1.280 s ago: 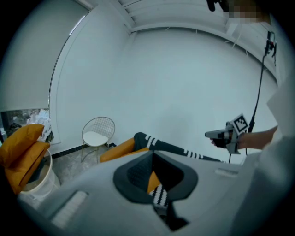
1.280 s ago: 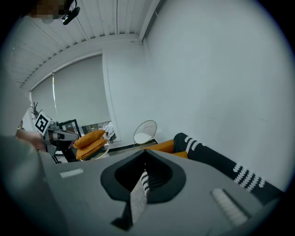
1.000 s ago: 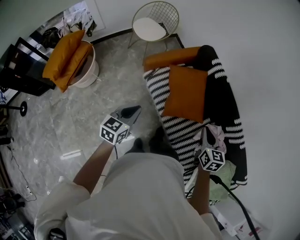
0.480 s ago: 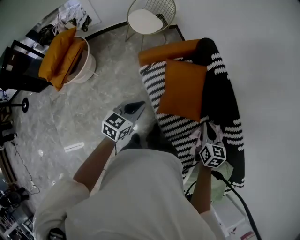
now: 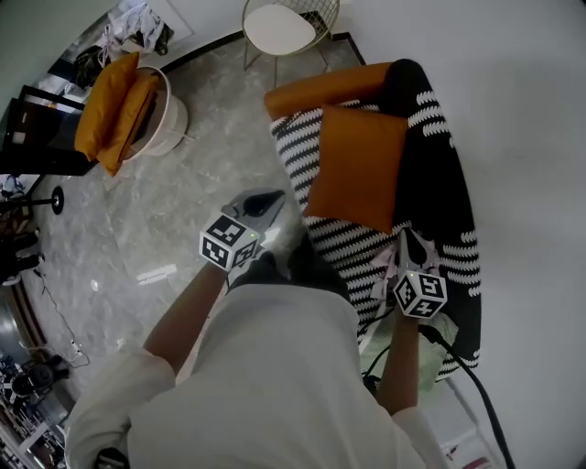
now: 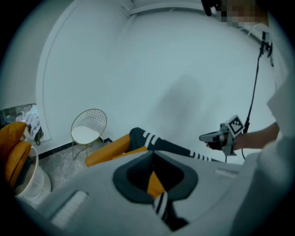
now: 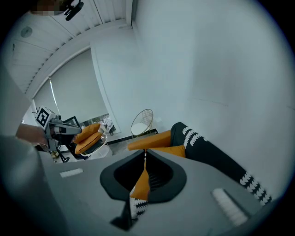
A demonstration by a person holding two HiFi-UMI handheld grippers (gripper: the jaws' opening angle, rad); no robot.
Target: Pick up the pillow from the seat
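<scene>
An orange square pillow (image 5: 357, 165) lies on a black-and-white striped seat (image 5: 430, 197), leaning against its dark back. An orange bolster (image 5: 325, 87) lies at the seat's far end. My left gripper (image 5: 265, 200) hovers over the floor just left of the seat, shut and empty, a short way from the pillow's near left corner. My right gripper (image 5: 409, 243) is above the seat's near end, just short of the pillow, and is also shut and empty. In the right gripper view the pillow (image 7: 173, 150) shows straight ahead past the closed jaw tips (image 7: 145, 151).
A gold wire chair (image 5: 279, 23) with a white cushion stands beyond the seat. A white basket (image 5: 169, 124) with orange pillows (image 5: 114, 101) sits at far left beside dark furniture (image 5: 37, 137). A black cable (image 5: 467, 385) trails from the right gripper. White wall runs along the right.
Both grippers have moved forward and a little down toward the seat. The right one now sits over the seat's near end, closer to the pillow. Both stay shut.
</scene>
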